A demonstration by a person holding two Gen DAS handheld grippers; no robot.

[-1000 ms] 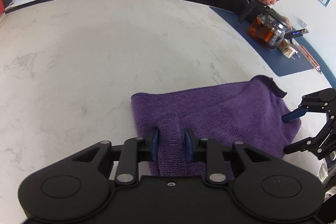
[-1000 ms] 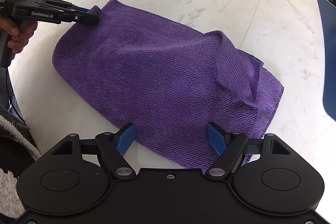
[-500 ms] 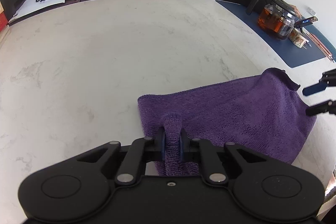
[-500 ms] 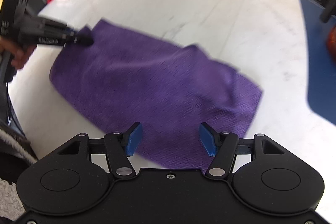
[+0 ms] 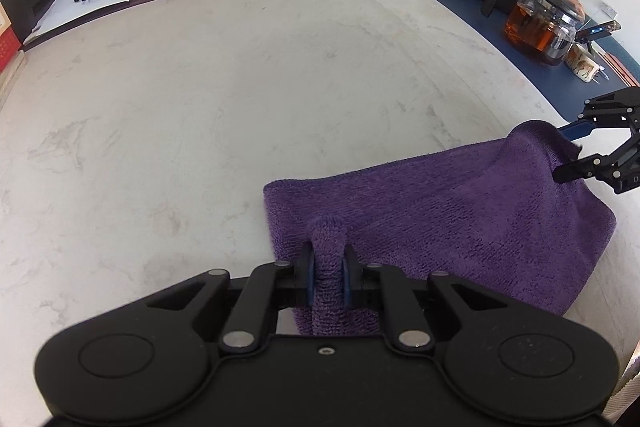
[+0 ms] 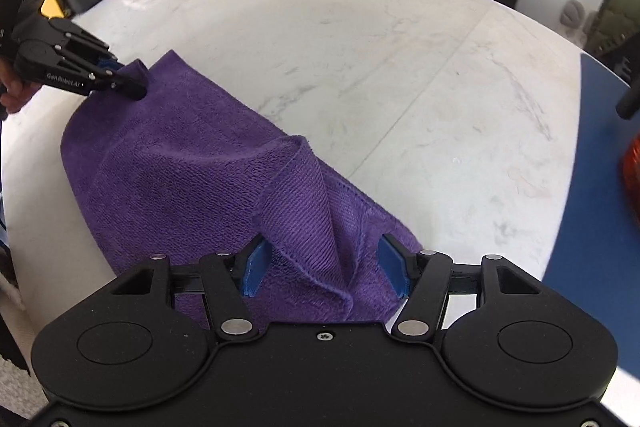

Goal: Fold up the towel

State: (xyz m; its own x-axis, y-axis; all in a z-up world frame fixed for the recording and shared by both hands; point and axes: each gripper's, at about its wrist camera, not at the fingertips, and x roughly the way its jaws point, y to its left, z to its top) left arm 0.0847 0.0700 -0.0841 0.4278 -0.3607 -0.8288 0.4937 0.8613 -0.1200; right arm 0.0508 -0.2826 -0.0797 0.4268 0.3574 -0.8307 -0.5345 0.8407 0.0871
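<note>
My left gripper is now clamped on a pinched ridge of the purple terry-cloth towel; a second ago its blue pads stood apart either side of that ridge, so the near-left corner has gone from straddled to held. My right gripper has come back in over the cloth after swinging away half a second ago. Its blue pads are spread wide with a raised flap of towel between them, and I can't tell whether either pad touches it. I judge one corner secured and the other lined up but not yet caught, so a lift-and-fold cannot start evenly.

The towel lies at the near edge of the white marble-look round table, from 6 towards 4 o'clock in the left wrist view. It already looks doubled, with layered edges at the right end. The right end is peaked upward; in the right wrist view the turned-up flap shows a smoother woven face than the fuzzy pile around it.
</note>
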